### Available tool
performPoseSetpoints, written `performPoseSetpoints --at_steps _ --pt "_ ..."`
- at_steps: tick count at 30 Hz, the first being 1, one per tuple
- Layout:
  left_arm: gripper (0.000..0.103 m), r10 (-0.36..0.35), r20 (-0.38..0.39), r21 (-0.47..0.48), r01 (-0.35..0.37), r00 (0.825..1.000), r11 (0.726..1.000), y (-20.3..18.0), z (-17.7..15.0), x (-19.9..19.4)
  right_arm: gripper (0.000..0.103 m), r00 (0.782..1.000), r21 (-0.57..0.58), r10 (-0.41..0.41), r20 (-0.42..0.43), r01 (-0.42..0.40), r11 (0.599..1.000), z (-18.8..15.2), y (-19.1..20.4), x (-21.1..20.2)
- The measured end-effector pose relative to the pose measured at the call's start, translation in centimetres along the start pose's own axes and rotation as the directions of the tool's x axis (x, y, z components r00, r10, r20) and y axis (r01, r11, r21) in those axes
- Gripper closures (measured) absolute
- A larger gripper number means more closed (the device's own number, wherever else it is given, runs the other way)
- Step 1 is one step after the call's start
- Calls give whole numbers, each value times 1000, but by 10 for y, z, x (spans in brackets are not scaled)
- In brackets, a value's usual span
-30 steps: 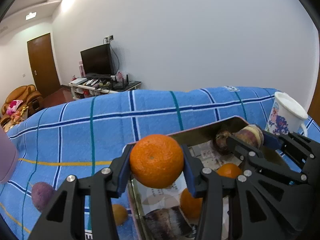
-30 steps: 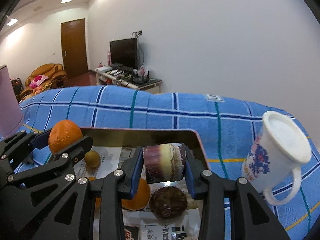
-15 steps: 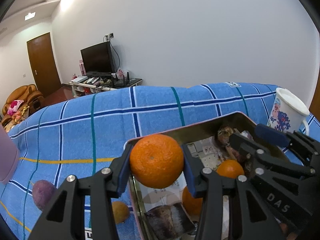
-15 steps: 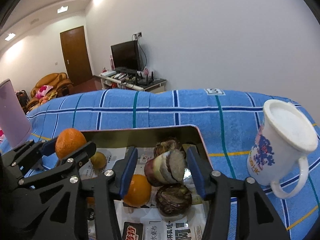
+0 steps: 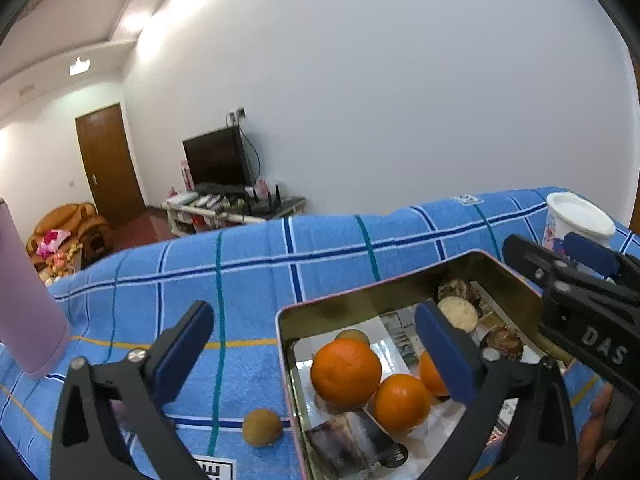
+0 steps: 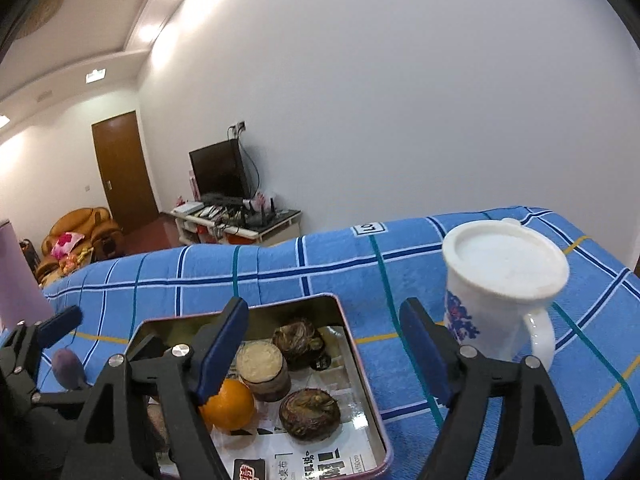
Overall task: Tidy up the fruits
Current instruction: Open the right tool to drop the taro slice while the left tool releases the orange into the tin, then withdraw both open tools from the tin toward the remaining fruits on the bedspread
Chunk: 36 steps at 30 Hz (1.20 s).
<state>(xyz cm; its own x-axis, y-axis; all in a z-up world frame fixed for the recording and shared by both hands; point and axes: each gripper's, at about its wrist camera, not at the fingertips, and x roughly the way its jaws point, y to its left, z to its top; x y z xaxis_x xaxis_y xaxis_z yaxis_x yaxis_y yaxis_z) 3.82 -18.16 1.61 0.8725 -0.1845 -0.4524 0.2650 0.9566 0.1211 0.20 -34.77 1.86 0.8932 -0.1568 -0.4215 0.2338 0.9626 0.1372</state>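
Both hand-held grippers are spread wide with nothing between the pads right now. The left hand-held gripper (image 5: 316, 344) hangs over the near left corner of the metal tin (image 5: 340, 300), and the right hand-held gripper (image 6: 324, 344) sits over the tin's far right corner.

Where the fruit is: three oranges (image 5: 346, 372) are bunched in the lower middle of the left wrist view, inside the tin on its paper lining. One small brownish round fruit (image 5: 262, 427) is outside the tin on the blue checked cloth (image 5: 248, 276), lower centre, just beside the tin wall. A purple fruit (image 6: 67, 368) is also loose on the cloth, at the left edge of the right wrist view.

Handling guess: the little brown one looks light and round, so it'll probably roll if nudged. I'd pinch it across the middle, gently, since the skin may be thin. The oranges look firm but smooth, same idea, grip across the widest part.

View differences: only the right wrist view gives a clear look at the two dark knobbly things (image 6: 310, 414) and the cut-topped piece (image 6: 262, 368) at the tin's far end, plus the whole white mug (image 6: 500, 292) at right. Only the left wrist view shows the stray brown fruit and the pink tumbler (image 5: 28, 300) at the left edge
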Motion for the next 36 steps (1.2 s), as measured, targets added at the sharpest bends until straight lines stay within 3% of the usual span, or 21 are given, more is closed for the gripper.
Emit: performPoseSetpoints --at_steps 6,16,28,36 --pt "0 2 28 -51 -1 1000 999 11 -8 -15 24 997 -1 -28 68 28 1000 -4 4 -14" --pt "0 1 51 -93 3 999 996 19 -22 -41 24 995 -21 -67 78 69 997 -17 9 -42" --pt "0 -27 56 -82 32 998 996 18 -35 -69 24 988 -66 -109 110 117 991 -34 13 -86" --pt "0 -29 19 -68 30 999 997 27 -43 -78 24 987 -99 -119 111 130 987 -43 17 -107"
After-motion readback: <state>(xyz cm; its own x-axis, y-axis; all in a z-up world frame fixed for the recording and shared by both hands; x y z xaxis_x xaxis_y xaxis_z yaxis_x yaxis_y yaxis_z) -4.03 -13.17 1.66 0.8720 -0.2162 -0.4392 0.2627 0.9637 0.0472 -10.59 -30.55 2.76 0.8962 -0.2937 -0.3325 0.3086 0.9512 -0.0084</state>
